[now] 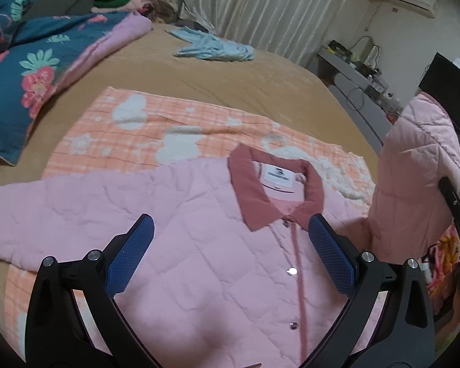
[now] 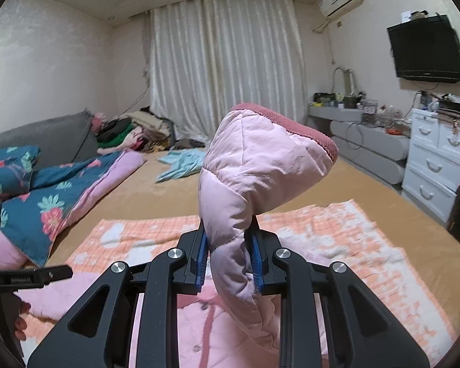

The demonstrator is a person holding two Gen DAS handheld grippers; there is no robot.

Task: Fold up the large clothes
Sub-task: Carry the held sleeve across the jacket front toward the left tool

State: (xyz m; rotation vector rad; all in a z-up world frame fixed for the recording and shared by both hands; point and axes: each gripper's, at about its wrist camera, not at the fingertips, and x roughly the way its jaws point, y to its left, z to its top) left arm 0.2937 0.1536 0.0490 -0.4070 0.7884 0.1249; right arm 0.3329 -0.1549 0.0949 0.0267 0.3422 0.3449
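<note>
A pink quilted jacket with a darker pink collar lies front up, buttoned, on an orange checked blanket on the bed. My left gripper is open and empty, hovering over the jacket's chest just below the collar. My right gripper is shut on the jacket's right sleeve and holds it raised, cuff end up. The raised sleeve also shows at the right of the left wrist view. The jacket's left sleeve lies spread out to the left.
A floral blue quilt lies at the bed's left. A light blue garment lies at the far side of the tan bed sheet. A clothes pile, curtains, a grey desk, white drawers and a wall TV stand beyond.
</note>
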